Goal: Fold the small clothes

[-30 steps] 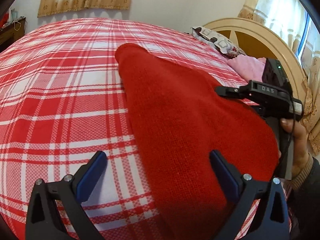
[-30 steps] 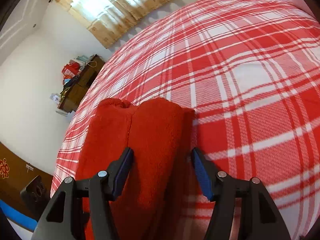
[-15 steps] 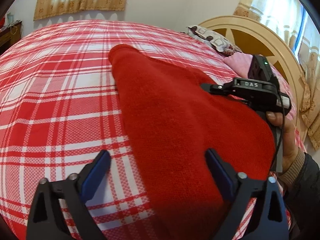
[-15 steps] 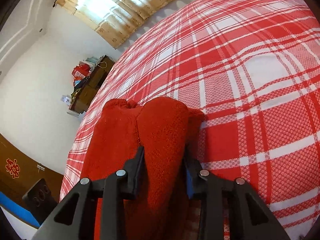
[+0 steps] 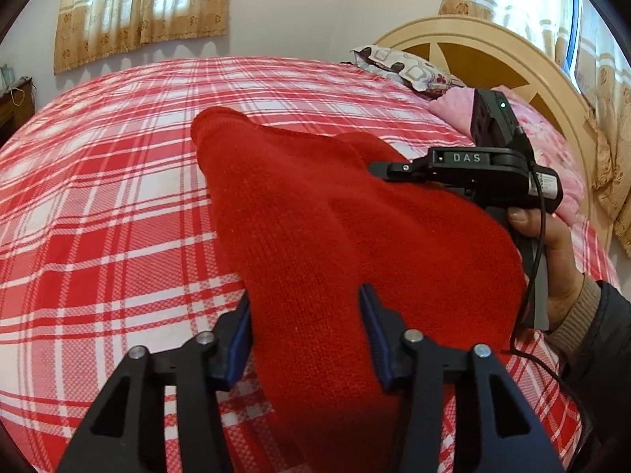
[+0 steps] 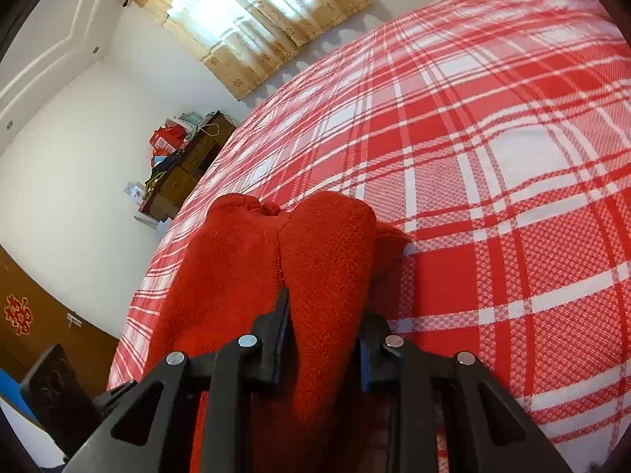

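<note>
Both tongs have closed in: left tongs [image 5: 305, 327] and right tongs [image 6: 323, 339] each clench the red knit garment [image 5: 335, 213], lifting its near end off the bed [image 5: 98, 205], ready to fold toward the headboard [image 5: 508, 59].

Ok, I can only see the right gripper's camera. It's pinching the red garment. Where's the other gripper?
Observer: The left gripper is at the near end of the red garment, with one finger on each side of a fold. I can't tell if it's squeezing.
Child: What's on the side I can't see?
Observer: A cream headboard, with a patterned pillow in front of it.
Child: Who's holding my gripper?
Observer: A hand with a tan cuff is wrapped round the handle of the right gripper.
</note>
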Tool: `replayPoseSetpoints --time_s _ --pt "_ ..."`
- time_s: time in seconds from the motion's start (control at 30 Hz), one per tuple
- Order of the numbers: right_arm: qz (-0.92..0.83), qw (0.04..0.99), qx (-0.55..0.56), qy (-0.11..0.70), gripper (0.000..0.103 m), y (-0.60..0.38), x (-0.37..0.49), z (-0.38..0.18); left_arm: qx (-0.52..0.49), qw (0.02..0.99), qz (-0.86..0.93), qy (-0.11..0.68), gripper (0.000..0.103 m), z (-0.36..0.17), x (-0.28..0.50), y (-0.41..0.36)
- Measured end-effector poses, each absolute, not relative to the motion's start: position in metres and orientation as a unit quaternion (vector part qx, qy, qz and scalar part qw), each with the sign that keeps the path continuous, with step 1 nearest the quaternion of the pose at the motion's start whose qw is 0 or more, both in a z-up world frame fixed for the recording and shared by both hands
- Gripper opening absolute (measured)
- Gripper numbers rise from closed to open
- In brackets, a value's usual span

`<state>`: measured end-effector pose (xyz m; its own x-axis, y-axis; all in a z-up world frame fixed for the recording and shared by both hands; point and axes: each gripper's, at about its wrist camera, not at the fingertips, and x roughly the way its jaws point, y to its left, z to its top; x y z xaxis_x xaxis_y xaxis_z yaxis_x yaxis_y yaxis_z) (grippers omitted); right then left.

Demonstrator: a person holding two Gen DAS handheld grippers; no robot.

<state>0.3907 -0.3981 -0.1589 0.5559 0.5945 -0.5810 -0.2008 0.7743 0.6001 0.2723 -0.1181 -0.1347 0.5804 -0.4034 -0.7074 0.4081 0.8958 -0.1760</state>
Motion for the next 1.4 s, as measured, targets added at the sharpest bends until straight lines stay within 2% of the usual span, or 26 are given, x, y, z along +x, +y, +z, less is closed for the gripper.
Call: replayPoseSetpoints --time_s 0.13,0.33,0.9,1.4 --pt "0.243 0.850 0.240 0.401 0.027 -0.394 0.384 -0.155 0.016 0.891 -0.221 0.395 0.043 -0.130 0.268 -0.118" --pt "0.255 0.856 0.230 0.386 0.027 -0.380 0.365 -0.148 0.025 0.891 -0.220 0.396 0.040 -0.124 0.258 -0.112" --pt "0.285 0.859 0.214 0.367 0.026 -0.313 0.305 -0.133 0.028 0.891 -0.209 0.402 0.038 -0.114 0.215 -0.070" --pt "0.338 0.838 0.205 0.375 0.026 -0.221 0.298 -0.120 0.006 0.910 -0.169 0.379 0.037 -0.101 0.177 0.001"
